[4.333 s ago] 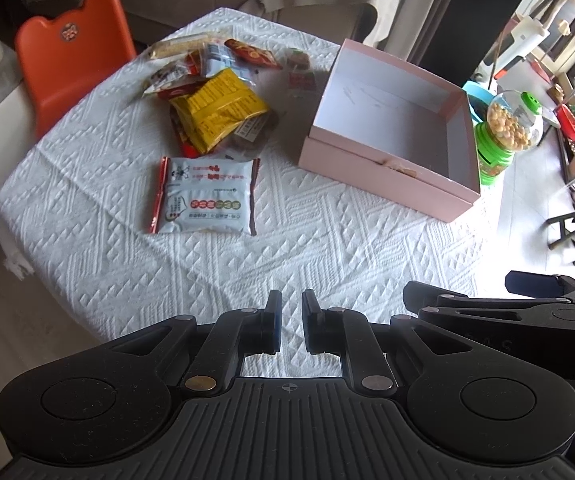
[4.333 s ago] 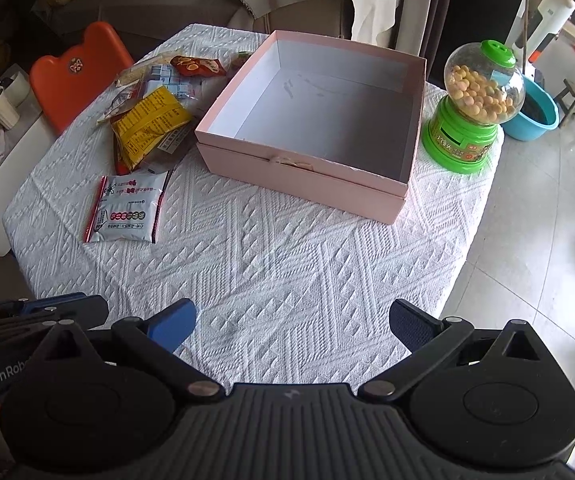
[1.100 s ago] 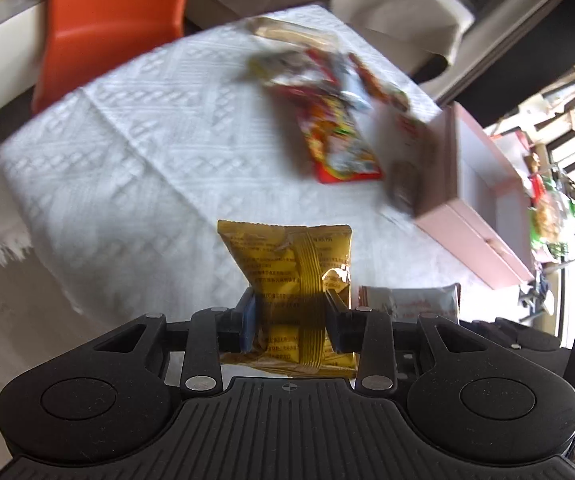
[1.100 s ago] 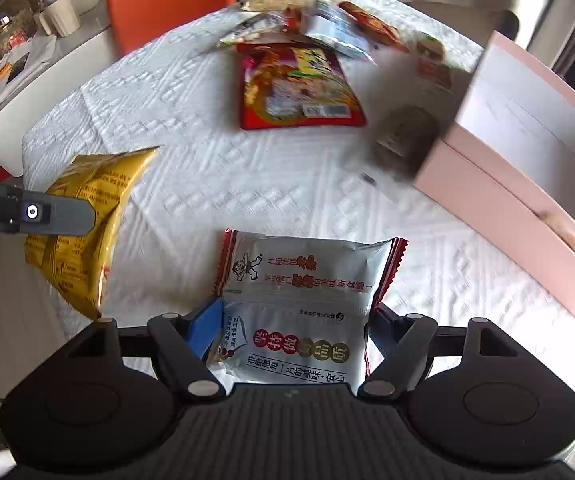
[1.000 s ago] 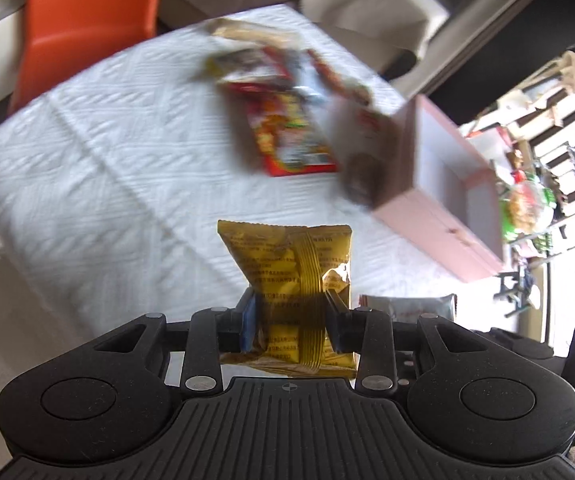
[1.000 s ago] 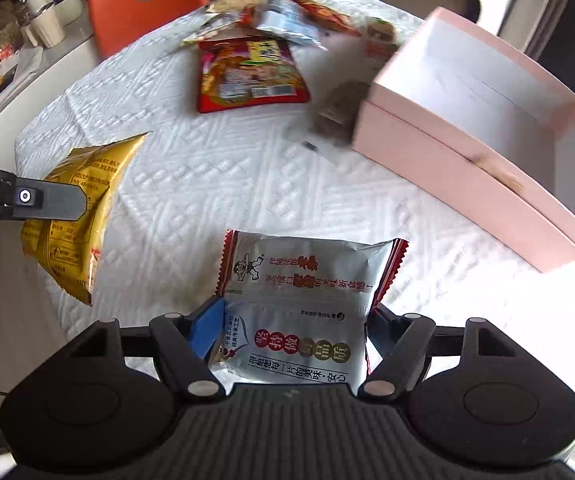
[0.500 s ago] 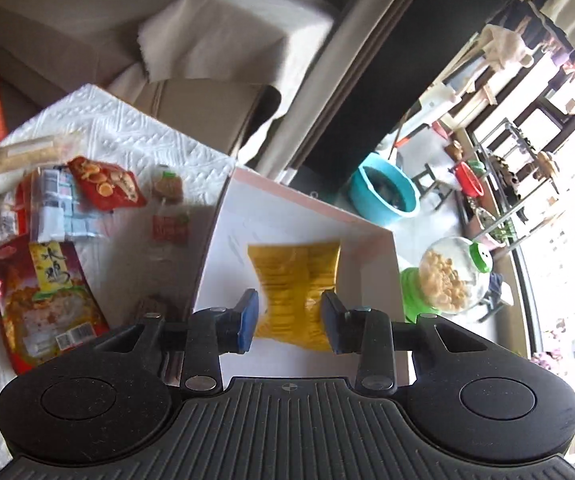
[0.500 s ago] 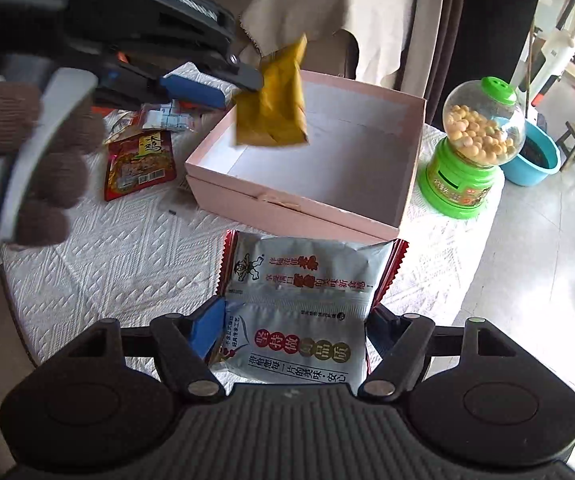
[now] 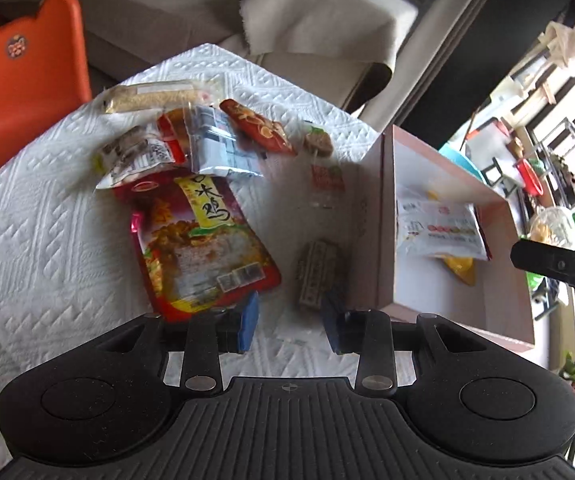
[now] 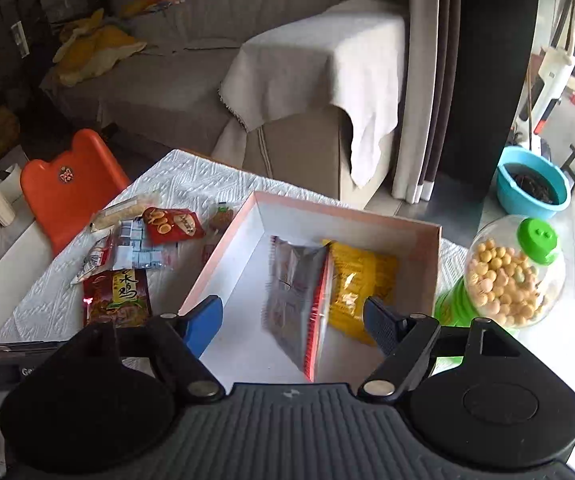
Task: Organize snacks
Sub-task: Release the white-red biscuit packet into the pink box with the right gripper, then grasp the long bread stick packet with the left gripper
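Now white packet (image 10: 293, 300) loose between right tongs (image 10: 293, 322)

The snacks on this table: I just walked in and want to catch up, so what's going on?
A person with a gripper in each hand is sorting snacks into the pink box. The yellow packet lies inside, and the white packet is dropping in beside it from the right gripper, whose jaws have just been opening. The left gripper is open and empty above the tablecloth, near the red pouch and the remaining snacks.
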A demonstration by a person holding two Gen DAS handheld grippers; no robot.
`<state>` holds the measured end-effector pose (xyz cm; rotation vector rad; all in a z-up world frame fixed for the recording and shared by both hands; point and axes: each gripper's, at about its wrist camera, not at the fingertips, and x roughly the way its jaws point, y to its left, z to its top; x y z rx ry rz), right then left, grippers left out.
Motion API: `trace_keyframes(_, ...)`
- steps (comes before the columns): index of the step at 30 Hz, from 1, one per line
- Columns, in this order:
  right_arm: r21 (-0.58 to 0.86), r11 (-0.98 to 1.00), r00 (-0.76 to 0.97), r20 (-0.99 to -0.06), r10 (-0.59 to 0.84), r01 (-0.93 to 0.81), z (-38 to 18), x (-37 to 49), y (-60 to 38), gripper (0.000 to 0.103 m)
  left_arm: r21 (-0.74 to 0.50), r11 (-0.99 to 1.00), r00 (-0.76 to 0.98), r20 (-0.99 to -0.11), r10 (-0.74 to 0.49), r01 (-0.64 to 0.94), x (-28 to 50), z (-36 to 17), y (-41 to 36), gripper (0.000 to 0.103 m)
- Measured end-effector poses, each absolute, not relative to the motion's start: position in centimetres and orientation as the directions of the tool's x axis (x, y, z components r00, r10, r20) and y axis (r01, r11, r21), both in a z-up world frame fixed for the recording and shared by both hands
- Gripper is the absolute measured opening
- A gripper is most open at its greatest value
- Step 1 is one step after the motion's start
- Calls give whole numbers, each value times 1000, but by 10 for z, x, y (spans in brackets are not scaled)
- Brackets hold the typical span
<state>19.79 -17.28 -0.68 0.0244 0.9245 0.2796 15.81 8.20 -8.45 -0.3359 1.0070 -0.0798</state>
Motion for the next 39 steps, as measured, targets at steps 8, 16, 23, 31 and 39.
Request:
trace_keyframes(8, 198, 950, 436, -852, 289, -242, -43, 142, -129, 57, -276, 961, 502, -828, -249, 20, 172, -91, 120, 39)
trace_keyframes(16, 147, 974, 389, -898, 205, -173, -68, 181, -76, 47, -323, 945, 474, -824, -309, 55, 179, -86, 166, 39)
trace_keyframes(23, 200, 965, 335, -909, 248, -173, -71, 205, -44, 49, -357, 931, 452, -819, -353, 80, 194, -83, 173, 39)
trace_keyframes(31, 160, 981, 315, -931, 187, -109, -110, 227, -8, 46, -333, 924, 435, -871, -227, -186, 205, -92, 196, 39)
trace_keyframes(39, 181, 952, 250, -937, 243, -248, -108, 199, -9, 39, -223, 974, 576, -800, -167, -28, 264, -43, 187, 39)
